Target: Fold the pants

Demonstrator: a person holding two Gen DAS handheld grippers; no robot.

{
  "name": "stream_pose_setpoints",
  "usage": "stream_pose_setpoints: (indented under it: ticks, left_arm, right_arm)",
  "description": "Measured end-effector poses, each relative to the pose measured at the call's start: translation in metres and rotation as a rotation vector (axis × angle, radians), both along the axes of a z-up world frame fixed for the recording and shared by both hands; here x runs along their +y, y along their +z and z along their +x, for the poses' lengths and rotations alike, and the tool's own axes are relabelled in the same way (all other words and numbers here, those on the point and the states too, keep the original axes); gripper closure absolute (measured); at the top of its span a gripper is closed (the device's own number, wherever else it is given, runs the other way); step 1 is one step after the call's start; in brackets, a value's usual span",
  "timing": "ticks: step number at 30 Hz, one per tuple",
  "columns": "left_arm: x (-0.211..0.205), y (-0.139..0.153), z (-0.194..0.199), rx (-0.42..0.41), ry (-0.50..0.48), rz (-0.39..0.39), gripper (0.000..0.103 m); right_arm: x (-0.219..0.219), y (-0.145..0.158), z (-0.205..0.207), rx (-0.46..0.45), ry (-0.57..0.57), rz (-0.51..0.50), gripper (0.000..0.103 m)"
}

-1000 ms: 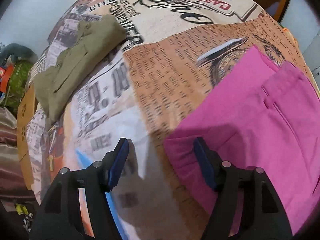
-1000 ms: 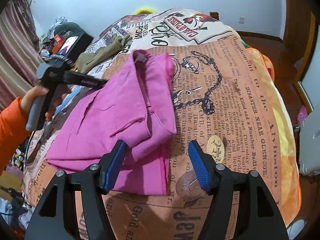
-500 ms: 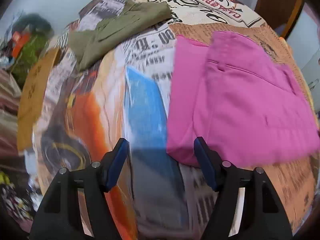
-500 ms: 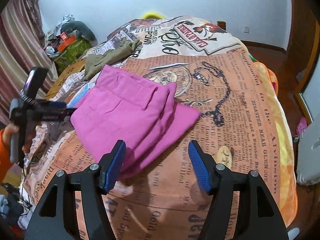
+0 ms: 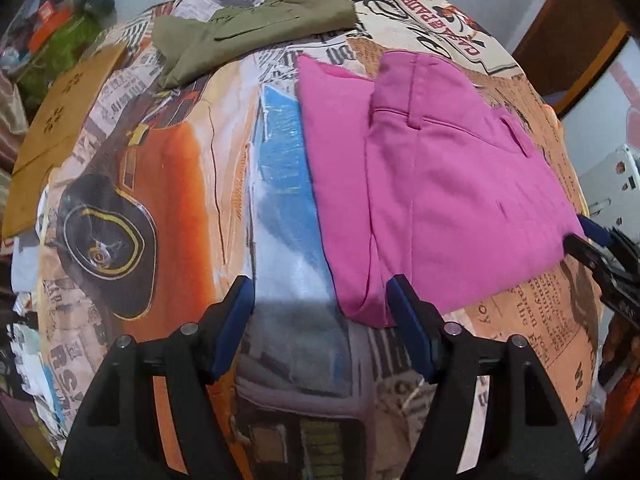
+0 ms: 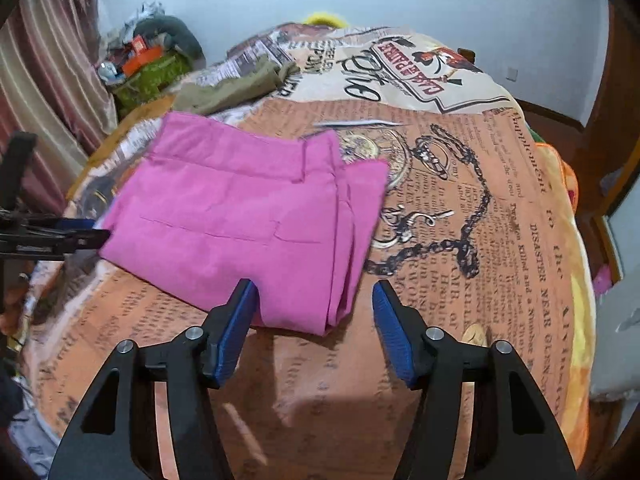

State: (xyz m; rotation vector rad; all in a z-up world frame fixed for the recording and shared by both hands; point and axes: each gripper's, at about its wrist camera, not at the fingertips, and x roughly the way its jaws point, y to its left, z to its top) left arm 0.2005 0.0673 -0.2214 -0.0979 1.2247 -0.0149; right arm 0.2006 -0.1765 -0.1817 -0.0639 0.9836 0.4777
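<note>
Neatly folded pink pants (image 6: 240, 216) (layered edges showing) lie flat.

The bedspread (image 6: 520, 240) reads "DISASTER NEAR GLENCOE" and "CASA".

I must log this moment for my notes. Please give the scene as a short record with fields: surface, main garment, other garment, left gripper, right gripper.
surface: bed cover printed like newspaper
main garment: pink pants, folded, lying flat
other garment: olive pants, folded, farther back, apart from the pink ones
left gripper: open, at one corner of the pink pants, pads not pressing
right gripper: jaws closing around the opposite corner, not yet gripping
</note>
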Motion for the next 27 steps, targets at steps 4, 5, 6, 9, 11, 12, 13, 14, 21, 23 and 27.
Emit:
stream_pose_setpoints:
  ticks: [4, 5, 6, 9, 11, 12, 13, 14, 21, 23, 27]
  left_arm:
    - [0.004, 0.008, 0.004, -0.008, -0.015, -0.017, 0.034]
    - [0.006, 0.012, 0.006, -0.014, -0.017, -0.032, 0.035]
    - [0.01, 0.017, 0.009, -0.022, -0.011, -0.047, 0.035]
    - [0.018, 0.032, 0.02, -0.053, -0.002, -0.079, 0.035]
    - [0.018, 0.041, 0.028, -0.084, -0.008, -0.073, 0.035]
    - [0.017, 0.044, 0.031, -0.095, -0.012, -0.066, 0.035]
    - [0.015, 0.048, 0.037, -0.108, -0.02, -0.06, 0.035]
    - [0.014, 0.05, 0.04, -0.114, -0.027, -0.059, 0.035]
    - [-0.006, 0.052, 0.079, -0.154, -0.112, -0.039, 0.035]
    - [-0.01, 0.045, 0.089, -0.143, -0.127, -0.039, 0.039]
    - [-0.017, 0.029, 0.105, -0.11, -0.163, -0.05, 0.053]
  right_arm:
    - [-0.003, 0.0, 0.007, 0.03, 0.01, 0.009, 0.047]
    - [-0.004, 0.003, 0.007, 0.029, 0.013, 0.013, 0.047]
    - [-0.006, 0.008, 0.008, 0.02, 0.012, 0.016, 0.047]
    - [-0.011, 0.026, 0.015, -0.01, 0.004, 0.05, 0.047]
    - [-0.012, 0.035, 0.023, -0.025, -0.003, 0.079, 0.047]
    - [-0.012, 0.04, 0.028, -0.036, -0.006, 0.084, 0.047]
    - [-0.011, 0.041, 0.032, -0.044, -0.009, 0.083, 0.047]
    - [-0.008, 0.043, 0.039, -0.051, -0.011, 0.078, 0.047]
    - [0.016, 0.028, 0.074, -0.027, 0.034, 0.06, 0.047]
    - [0.022, 0.02, 0.082, -0.006, 0.049, 0.059, 0.047]
    - [0.03, 0.003, 0.096, 0.03, 0.067, 0.046, 0.047]
